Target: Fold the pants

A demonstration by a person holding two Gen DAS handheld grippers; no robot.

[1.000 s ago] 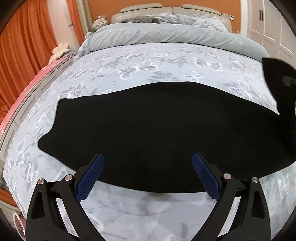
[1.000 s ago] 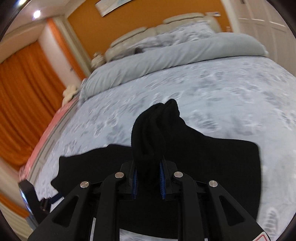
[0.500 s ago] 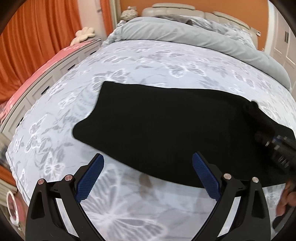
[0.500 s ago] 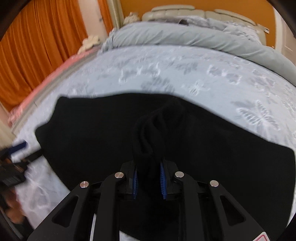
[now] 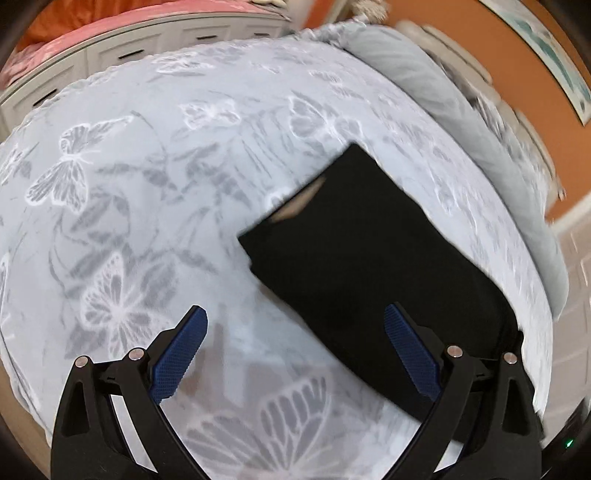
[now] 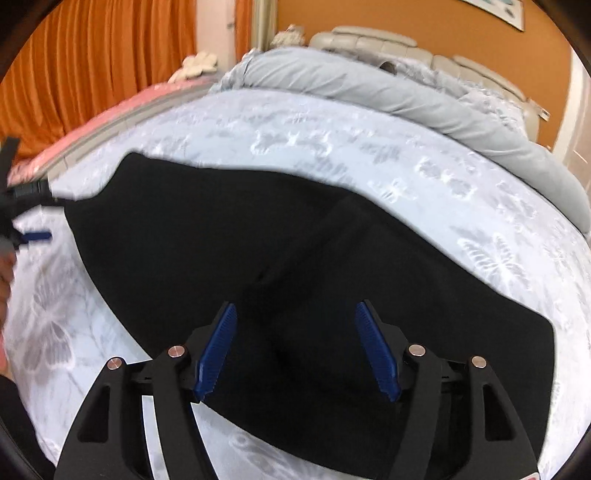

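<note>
A bed [image 6: 369, 140] fills both views, covered by a pale blue-grey sheet [image 5: 147, 206] printed with white butterflies. A grey duvet [image 6: 369, 88] is rolled up along the head end, below a cream padded headboard [image 6: 388, 44] and an orange wall [image 6: 424, 22]. Orange curtains [image 6: 92, 55] hang on the far left of the right wrist view, and a pink surface [image 6: 110, 114] runs alongside the bed there.

The black pants [image 6: 295, 258] lie flat on the sheet, spread as a long dark band across the near half of the bed. In the right wrist view a faint ridge crosses the cloth near its middle, where one layer seems to lie over another, though the black fabric is too dark and blurred to be sure. In the left wrist view the pants [image 5: 369, 258] show one squared end, with a small pale gap [image 5: 299, 206] along its edge.

The right gripper [image 6: 295, 339] hovers over the middle of the pants with its blue-padded jaws spread wide and nothing between them. The left gripper [image 5: 295, 350] is likewise spread wide and empty, set over the sheet beside the end of the pants, its right-hand finger over the black cloth. In the right wrist view, that left gripper [image 6: 26, 210] shows, blurred, at the frame's left edge by the far end of the pants.
</note>
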